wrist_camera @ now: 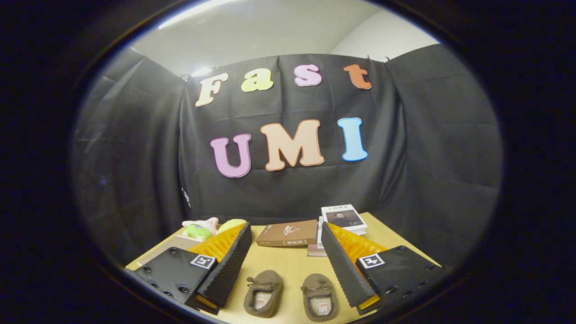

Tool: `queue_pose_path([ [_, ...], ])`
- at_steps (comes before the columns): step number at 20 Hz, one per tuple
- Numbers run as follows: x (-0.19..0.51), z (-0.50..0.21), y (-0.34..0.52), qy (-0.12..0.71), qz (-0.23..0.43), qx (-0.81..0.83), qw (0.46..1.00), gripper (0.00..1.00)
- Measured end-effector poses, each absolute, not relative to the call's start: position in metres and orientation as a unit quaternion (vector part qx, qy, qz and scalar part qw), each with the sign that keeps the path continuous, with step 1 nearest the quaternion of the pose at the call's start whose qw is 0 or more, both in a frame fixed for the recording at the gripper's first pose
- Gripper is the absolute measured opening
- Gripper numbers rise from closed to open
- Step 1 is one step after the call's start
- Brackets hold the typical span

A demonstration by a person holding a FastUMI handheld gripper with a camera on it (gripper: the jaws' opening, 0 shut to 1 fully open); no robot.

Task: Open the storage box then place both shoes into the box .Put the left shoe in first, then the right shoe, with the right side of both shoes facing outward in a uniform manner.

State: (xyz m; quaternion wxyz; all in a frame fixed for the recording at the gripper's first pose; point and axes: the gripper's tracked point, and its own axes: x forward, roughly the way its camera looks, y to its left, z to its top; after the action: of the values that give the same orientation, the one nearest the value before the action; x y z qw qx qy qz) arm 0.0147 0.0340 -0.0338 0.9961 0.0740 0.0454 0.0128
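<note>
— Looking along the tongs (288, 265), what room was there on the worktop (288, 263)?

— The tongs were spread wide and held nothing; their two fingers (227, 265) stood well apart above the worktop's near part. Between them lay a bare strip of wood running back toward the books. The worktop's far edge met the black cloth wall (292, 189), and its right edge ran off beside the right finger.

— And the shoes?

— Two brown slippers sat side by side in the gap between the fingers, close to the near edge, apart from each other and touching neither finger. The left slipper (263, 292) lay just beside the left finger; the right slipper (319, 296) lay near the right one. Both showed their openings with pale insoles, and each had a small bow on top.

— What stood behind them?

— A brown book (287, 234) lay flat beyond the bare strip, a white-covered book (344, 218) rested on a stack further right, and a plush toy (200, 228) sat at the far left, beyond the left finger.
</note>
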Motion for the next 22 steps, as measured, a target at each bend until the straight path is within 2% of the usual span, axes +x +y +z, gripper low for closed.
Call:
queue_pose_path([
  [5,0.021,-0.038,0.049,0.056,0.033,0.093,0.994,0.99],
  [10,0.016,-0.077,0.077,0.124,0.077,0.176,0.974,0.98],
  [14,0.008,-0.115,0.113,0.21,0.123,0.287,0.926,0.97],
  [18,-0.002,-0.15,0.145,0.277,0.139,0.398,0.864,0.97],
  [22,-0.025,-0.184,0.176,0.341,0.149,0.441,0.817,0.98],
])
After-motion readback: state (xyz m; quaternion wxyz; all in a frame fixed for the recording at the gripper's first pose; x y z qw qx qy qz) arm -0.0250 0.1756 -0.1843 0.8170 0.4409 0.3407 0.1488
